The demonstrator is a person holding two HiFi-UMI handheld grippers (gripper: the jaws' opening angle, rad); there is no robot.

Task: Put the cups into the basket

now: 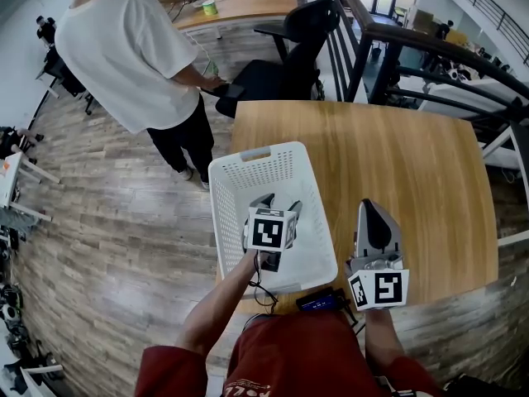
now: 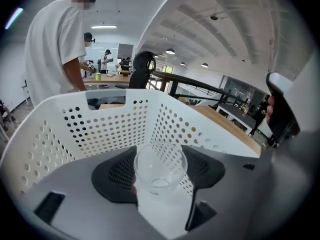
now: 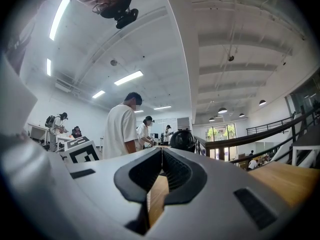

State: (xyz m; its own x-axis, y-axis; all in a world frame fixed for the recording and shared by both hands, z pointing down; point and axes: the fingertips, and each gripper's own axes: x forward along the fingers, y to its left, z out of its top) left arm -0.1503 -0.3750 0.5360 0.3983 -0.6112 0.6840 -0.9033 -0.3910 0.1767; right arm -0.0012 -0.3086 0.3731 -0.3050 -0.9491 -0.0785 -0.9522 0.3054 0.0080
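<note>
Bright, even white light from long ceiling strips (image 3: 129,77) fills the room with only soft shadows, the clear cup (image 2: 160,166) catches faint highlights, and both gripper views bend strongly, darken to black at their round edges and blur up close.

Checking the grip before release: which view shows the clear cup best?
The left gripper view: the clear cup is held in the left claw, with the basket just beyond. In the head view it cannot be made out; the right gripper view lacks it.
</note>
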